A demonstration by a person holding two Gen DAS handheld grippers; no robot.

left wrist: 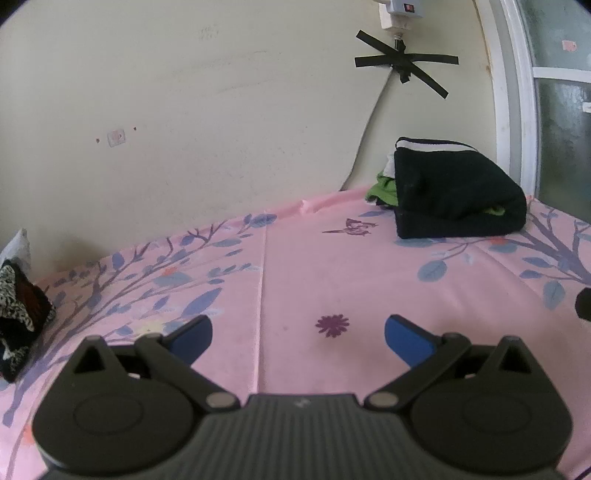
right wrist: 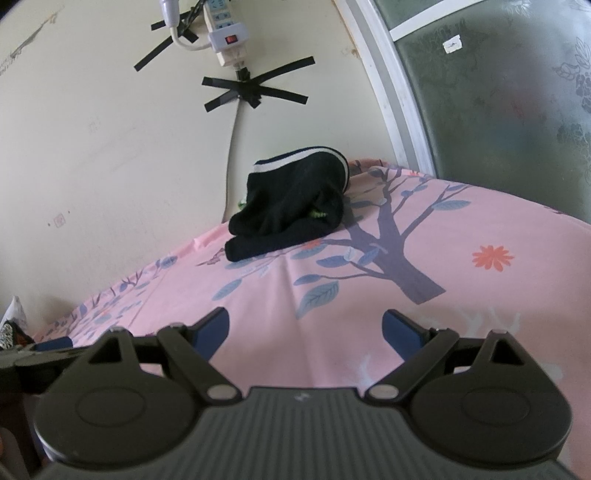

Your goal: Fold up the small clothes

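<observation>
A folded black garment with a white stripe [left wrist: 458, 192] lies on top of a green garment [left wrist: 382, 190] at the far right of the pink flowered bedsheet [left wrist: 332, 266], by the wall. It also shows in the right wrist view [right wrist: 291, 206]. A loose pile of black and patterned clothes [left wrist: 20, 306] sits at the left edge of the bed. My left gripper [left wrist: 298, 334] is open and empty, low over the sheet. My right gripper [right wrist: 306, 326] is open and empty, low over the sheet, well short of the folded stack.
A cream wall [left wrist: 184, 110] runs behind the bed, with a power strip [right wrist: 227, 35] and a cable taped on with black tape [left wrist: 404, 64]. A white-framed frosted window [right wrist: 498, 103] stands at the right. The left gripper shows at the right view's left edge [right wrist: 40, 350].
</observation>
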